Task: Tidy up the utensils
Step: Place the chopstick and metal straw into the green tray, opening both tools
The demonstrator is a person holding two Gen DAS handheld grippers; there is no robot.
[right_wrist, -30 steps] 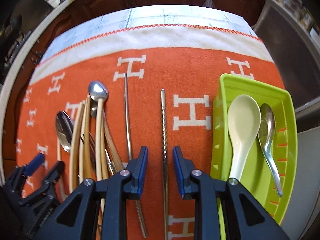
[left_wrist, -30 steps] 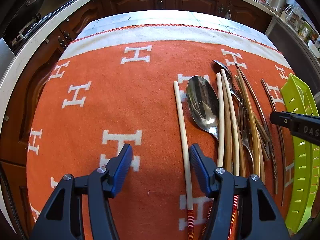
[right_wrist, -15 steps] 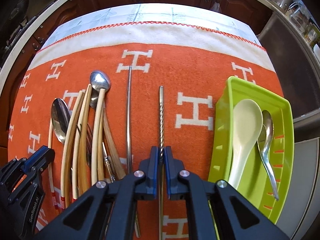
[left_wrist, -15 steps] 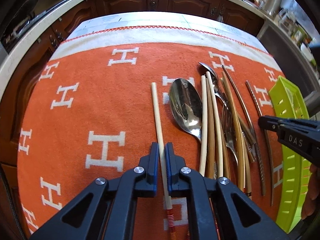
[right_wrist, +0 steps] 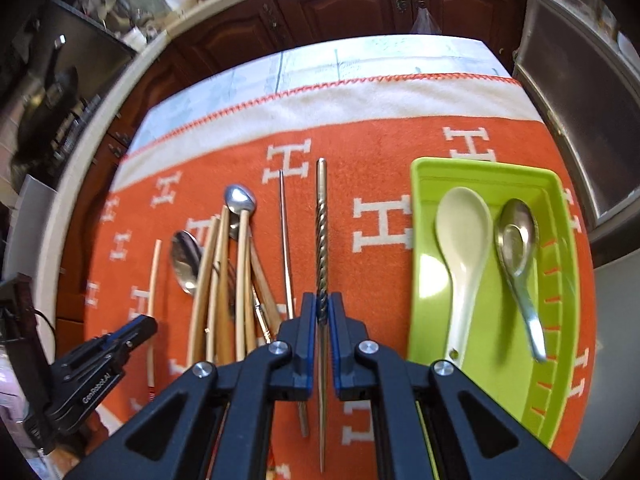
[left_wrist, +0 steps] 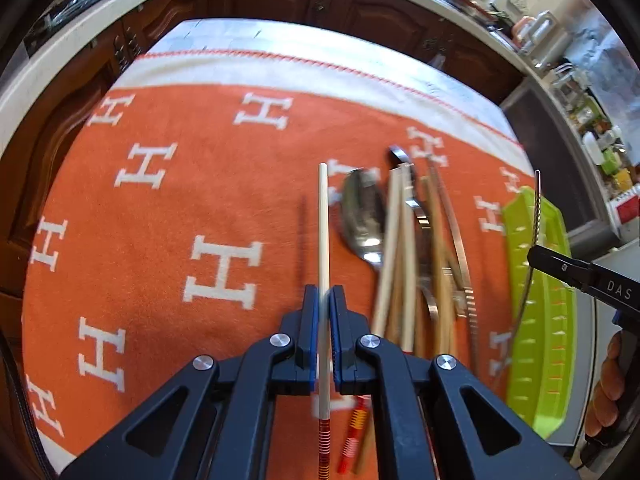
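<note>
My left gripper (left_wrist: 324, 300) is shut on a pale wooden chopstick (left_wrist: 323, 232) with a red-striped end, lifted above the orange cloth (left_wrist: 160, 240). My right gripper (right_wrist: 322, 308) is shut on a twisted metal chopstick (right_wrist: 321, 224), also lifted; it also shows in the left wrist view (left_wrist: 536, 208). A pile of wooden chopsticks (right_wrist: 224, 272), a fork and metal spoons (left_wrist: 362, 216) lies on the cloth between the grippers. A second metal chopstick (right_wrist: 285, 240) lies beside the pile.
A lime green tray (right_wrist: 560, 280) at the right holds a white ceramic spoon (right_wrist: 460, 248) and a metal spoon (right_wrist: 516, 240). Dark wooden cabinets (right_wrist: 340, 4) ring the table. A steel appliance (right_wrist: 580, 80) stands to the right.
Both grippers closed on their chopsticks and have since lifted them off the cloth. The right gripper's metal chopstick now hangs raised over the tray side in the left view.
</note>
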